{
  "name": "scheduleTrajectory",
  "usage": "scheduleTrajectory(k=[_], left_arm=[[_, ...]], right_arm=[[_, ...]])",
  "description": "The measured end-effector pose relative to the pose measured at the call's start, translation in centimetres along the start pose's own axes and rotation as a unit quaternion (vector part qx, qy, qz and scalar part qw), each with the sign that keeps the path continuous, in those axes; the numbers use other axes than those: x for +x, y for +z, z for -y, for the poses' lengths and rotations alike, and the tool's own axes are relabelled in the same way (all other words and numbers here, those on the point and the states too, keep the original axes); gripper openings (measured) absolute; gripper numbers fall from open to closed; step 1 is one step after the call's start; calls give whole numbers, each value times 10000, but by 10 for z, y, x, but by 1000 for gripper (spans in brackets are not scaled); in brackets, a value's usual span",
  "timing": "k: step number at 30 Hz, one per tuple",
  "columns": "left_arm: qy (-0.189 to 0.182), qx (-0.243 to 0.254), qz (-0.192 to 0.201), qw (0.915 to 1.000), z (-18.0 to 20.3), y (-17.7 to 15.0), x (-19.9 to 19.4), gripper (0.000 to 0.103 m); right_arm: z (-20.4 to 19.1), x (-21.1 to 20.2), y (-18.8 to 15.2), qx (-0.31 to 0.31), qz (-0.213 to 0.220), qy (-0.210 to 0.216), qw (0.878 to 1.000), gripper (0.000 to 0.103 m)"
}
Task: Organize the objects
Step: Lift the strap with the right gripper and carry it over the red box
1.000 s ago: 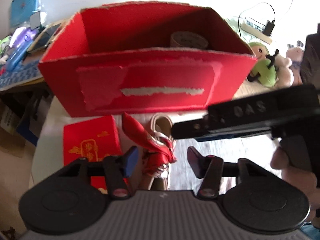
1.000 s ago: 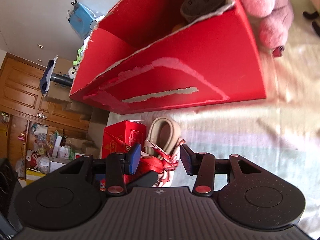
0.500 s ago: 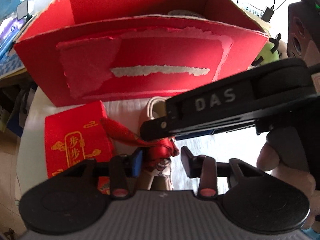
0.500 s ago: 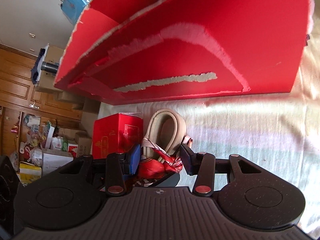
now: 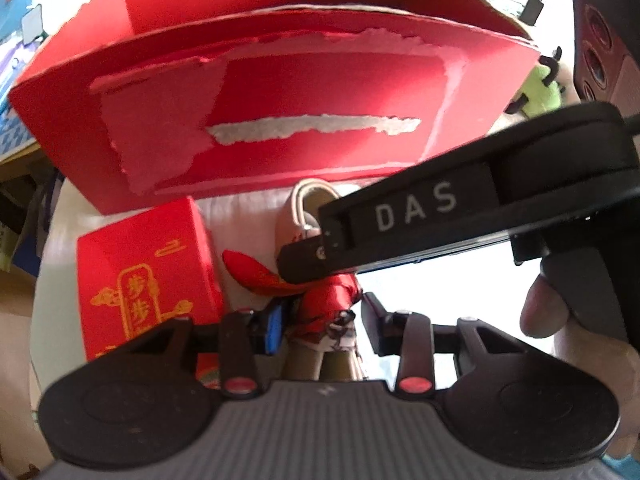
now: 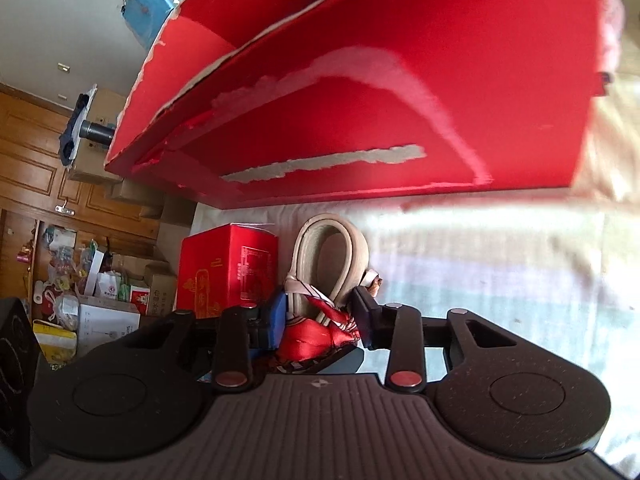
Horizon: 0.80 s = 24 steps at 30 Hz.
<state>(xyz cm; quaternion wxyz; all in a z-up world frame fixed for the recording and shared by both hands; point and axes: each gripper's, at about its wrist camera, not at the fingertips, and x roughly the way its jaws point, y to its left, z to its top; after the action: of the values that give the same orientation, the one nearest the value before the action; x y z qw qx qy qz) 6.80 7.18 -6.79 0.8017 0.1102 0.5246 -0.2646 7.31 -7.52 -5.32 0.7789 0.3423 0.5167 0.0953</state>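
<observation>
Item: red satin scarf (image 6: 316, 338), knotted round a beige looped strap (image 6: 332, 248), lying before the red cardboard box (image 6: 400, 120). My right gripper (image 6: 320, 318) narrow around it; left gripper (image 5: 322, 326) likewise. Risk: both tools crowding, satin slipping free.

Lived-in home room: wooden cupboard doors (image 6: 28, 168), stacked cardboard boxes (image 6: 132, 280), a plush toy (image 5: 542, 92), cluttered bags (image 6: 60, 312).

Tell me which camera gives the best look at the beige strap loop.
Right wrist: the beige strap loop shows almost whole, standing beside the small red box. In the left wrist view only its top peeks out behind the right hand-held gripper.
</observation>
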Motion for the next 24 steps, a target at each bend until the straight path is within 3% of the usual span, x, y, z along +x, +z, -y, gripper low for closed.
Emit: scheduleTrajectory(k=[5, 12, 24], left_arm=[[-214, 194, -4, 9996, 18, 5, -2, 37], [-505, 860, 192, 9948, 61, 19, -9, 36], [-1077, 1916, 892, 9715, 128, 53, -46, 36]], right_arm=[[20, -27, -6, 214, 242, -71, 9995, 38], [53, -84, -16, 483, 873, -254, 9947, 38], [50, -155, -24, 635, 2214, -545, 9716, 38]])
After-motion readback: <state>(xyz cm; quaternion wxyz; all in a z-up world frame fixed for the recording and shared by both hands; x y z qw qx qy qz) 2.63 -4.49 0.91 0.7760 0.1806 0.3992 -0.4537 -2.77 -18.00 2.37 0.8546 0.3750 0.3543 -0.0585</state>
